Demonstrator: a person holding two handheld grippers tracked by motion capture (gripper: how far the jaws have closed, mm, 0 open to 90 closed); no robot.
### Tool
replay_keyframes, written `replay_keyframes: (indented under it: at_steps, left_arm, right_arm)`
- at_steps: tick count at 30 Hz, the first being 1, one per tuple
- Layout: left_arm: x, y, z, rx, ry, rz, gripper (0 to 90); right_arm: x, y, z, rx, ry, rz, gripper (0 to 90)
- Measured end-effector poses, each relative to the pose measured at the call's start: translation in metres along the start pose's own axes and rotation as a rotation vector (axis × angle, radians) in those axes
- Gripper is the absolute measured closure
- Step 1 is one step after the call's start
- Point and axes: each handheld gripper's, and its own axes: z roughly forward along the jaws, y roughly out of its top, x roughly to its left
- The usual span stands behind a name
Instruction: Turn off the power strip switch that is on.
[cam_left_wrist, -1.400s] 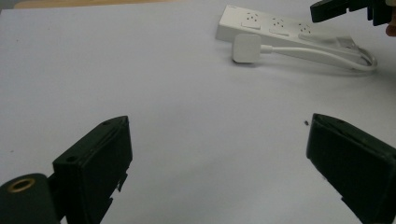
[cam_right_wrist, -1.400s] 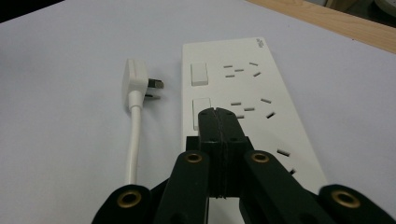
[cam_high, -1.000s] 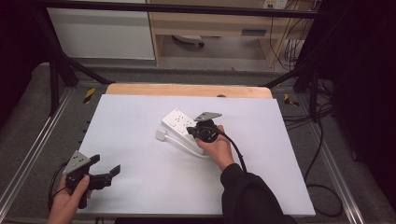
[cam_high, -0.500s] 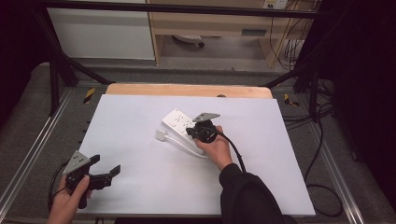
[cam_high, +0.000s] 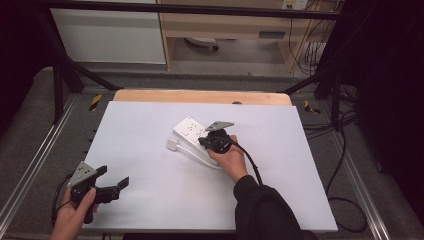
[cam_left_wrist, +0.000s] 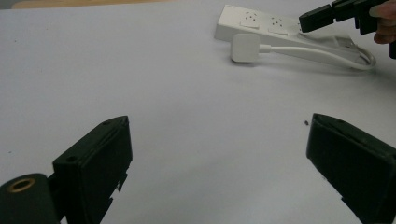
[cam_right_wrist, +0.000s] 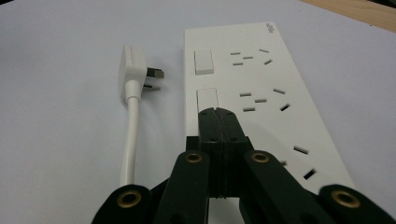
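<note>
- One white power strip (cam_right_wrist: 261, 88) lies on the tabletop (cam_high: 150, 130).
- Two rocker switches show on its face in the right gripper view.
- One white plug (cam_right_wrist: 133, 70) on one white cable (cam_right_wrist: 130, 140) lies just beside the power strip.
- Two hand-held grippers: left hand-held gripper (cam_high: 114, 184), right hand-held gripper (cam_high: 204, 141).
- One tabletop carries it all.

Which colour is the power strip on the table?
White; the power strip shows best in the right gripper view.
</note>
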Motion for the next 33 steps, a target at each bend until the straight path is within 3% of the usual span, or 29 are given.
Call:
replay_keyframes:
  at_steps: [33]
  left_arm:
    - [-0.0004,0.0002,0.0002,-0.001,-0.003,0.005,6.8]
  right_arm:
    - [0.0016,-0.0006,0.0043,0.008,-0.007,-0.014,90.0]
